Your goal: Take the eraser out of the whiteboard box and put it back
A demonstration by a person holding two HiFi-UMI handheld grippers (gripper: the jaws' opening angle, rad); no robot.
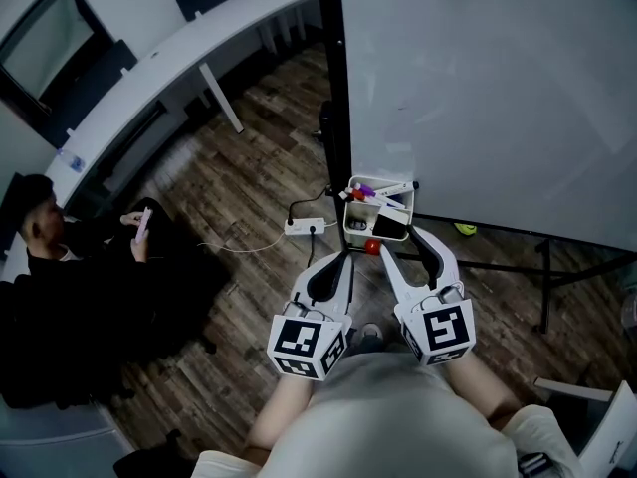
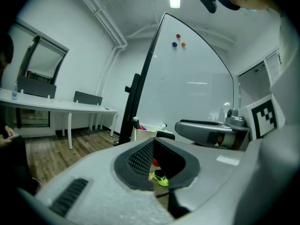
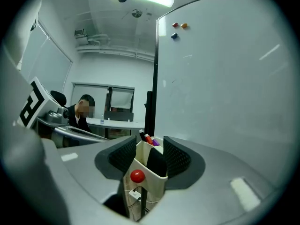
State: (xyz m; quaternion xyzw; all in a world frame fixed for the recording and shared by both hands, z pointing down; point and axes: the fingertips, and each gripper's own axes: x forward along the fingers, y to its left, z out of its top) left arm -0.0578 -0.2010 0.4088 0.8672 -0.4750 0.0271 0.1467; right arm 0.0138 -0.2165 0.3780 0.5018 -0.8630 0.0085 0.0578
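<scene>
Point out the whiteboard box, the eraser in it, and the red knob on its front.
cream plastic whiteboard box (image 3: 153, 186): right gripper view, front wall.
black eraser (image 3: 156, 163): right gripper view, part showing above the rim.
round red knob (image 3: 137, 176): right gripper view, its centre.

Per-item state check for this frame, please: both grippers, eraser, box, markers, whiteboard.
left gripper: shut, jaw tips together, nothing held.
right gripper: open, jaws either side of the box's near end, not gripping.
eraser: inside the box, not lifted out.
box: open-topped, at the whiteboard's lower edge, red magnet on its front.
markers: in the box's far end.
whiteboard: upright, no writing visible.
</scene>
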